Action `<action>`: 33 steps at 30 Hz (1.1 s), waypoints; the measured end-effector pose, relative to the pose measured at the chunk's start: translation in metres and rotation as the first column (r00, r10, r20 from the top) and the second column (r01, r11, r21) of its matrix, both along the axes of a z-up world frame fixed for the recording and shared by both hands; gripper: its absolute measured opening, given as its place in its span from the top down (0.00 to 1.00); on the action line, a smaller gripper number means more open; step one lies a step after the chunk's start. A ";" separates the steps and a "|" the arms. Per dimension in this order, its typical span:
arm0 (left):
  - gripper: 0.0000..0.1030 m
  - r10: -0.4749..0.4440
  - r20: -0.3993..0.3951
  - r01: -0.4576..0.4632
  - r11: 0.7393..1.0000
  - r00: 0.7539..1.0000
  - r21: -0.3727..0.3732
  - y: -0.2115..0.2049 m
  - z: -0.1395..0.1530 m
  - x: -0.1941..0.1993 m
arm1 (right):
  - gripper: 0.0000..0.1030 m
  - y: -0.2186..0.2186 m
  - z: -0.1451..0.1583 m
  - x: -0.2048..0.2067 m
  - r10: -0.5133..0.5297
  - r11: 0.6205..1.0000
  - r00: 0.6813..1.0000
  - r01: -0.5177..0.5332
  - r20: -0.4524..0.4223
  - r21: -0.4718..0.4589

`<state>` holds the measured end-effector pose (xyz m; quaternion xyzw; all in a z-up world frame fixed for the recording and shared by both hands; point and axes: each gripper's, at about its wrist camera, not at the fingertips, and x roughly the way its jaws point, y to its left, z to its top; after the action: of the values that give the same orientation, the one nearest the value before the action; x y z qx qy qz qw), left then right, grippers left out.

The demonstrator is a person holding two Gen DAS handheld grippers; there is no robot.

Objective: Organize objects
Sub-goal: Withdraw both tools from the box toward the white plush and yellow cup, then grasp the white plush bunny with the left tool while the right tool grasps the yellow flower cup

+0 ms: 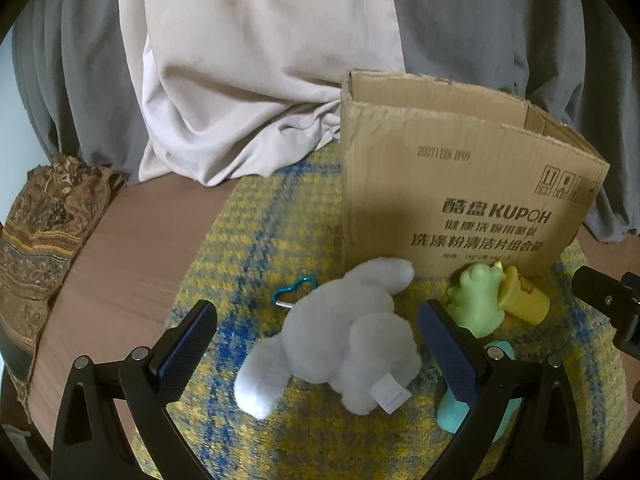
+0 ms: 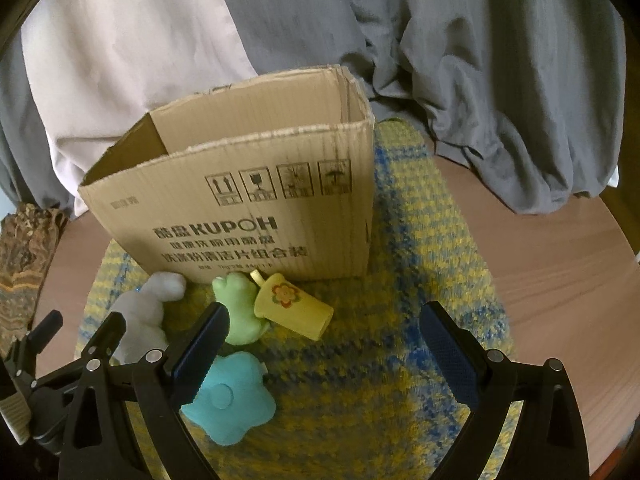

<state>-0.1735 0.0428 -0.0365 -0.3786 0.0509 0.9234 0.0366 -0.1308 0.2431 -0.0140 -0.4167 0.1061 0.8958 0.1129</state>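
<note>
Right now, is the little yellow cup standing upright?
No, the yellow cup lies tipped on its side on the woven mat, beside the green toy in front of the cardboard box.

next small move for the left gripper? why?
Probably ease the left gripper forward and down, then close on the white plush toy. Its fingers are open with the plush lying between them on the mat, nothing gripped. The open cardboard box stands just behind as the likely drop spot.
</note>
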 end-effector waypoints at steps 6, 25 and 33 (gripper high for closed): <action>0.01 0.048 0.016 -0.049 0.998 0.999 0.038 -0.001 -0.008 0.009 | 0.07 0.005 -0.010 0.002 0.001 1.000 1.000 -0.001 0.017 0.007; 0.16 0.130 0.038 -0.131 0.990 0.991 0.049 0.024 -0.032 0.010 | 0.07 0.028 -0.027 0.002 0.048 0.999 0.998 -0.049 0.033 0.015; 0.23 0.157 0.050 -0.158 0.987 0.986 0.014 0.027 -0.040 0.001 | 0.07 0.034 -0.036 -0.005 0.061 0.998 0.997 -0.061 0.046 -0.011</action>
<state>-0.1722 0.0702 -0.0767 -0.4036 0.0116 0.9143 -0.0319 -0.1357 0.2767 -0.0498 -0.4411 0.0951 0.8883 0.0859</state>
